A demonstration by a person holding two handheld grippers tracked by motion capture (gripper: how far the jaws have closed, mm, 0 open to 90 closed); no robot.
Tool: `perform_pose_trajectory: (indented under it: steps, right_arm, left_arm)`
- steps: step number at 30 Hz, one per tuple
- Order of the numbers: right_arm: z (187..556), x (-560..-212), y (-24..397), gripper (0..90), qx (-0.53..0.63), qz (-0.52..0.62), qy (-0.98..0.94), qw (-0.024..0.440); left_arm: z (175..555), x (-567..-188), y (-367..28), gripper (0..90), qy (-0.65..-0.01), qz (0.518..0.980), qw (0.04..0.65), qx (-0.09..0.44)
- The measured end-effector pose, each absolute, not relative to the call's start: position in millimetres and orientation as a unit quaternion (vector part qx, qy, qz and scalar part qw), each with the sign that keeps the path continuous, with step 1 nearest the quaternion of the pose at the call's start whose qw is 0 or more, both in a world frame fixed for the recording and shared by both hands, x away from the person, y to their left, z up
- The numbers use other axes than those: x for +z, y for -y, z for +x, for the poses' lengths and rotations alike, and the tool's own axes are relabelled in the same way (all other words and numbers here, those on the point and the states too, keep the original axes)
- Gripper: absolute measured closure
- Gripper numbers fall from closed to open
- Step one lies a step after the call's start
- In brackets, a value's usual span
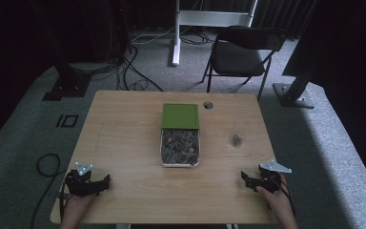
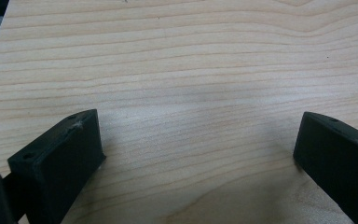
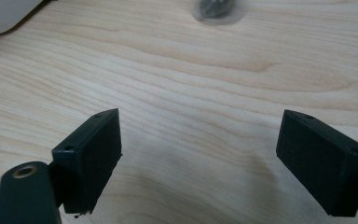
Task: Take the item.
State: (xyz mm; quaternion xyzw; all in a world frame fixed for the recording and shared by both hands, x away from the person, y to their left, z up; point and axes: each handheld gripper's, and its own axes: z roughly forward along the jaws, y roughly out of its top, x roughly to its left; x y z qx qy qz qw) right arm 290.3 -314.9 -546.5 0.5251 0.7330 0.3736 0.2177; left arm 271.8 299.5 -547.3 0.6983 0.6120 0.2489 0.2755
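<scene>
The left tongs are sitting at the lower left of the high view, jaws spread wide over bare wood, gripping nothing; the right tongs are sitting at the lower right, equally wide and empty. Both are resting well apart from everything else, so any work appears to be not yet begun. At the frame's centre an open container is lying on the surface, its green lid touching its far edge. A small dark object is lying right of it, nothing blocking either approach.
</scene>
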Motion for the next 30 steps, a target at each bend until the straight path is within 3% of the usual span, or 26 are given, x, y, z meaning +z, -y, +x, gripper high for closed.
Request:
perform_pose_trajectory:
  steps: [30]
  right_arm:
    - [284.0,-552.3,309.6,12.6,0.339,0.484,-0.78,0.205]
  left_arm:
    - [272.7,-547.1,-298.3,1.7,-0.628,0.684,0.268,0.255]
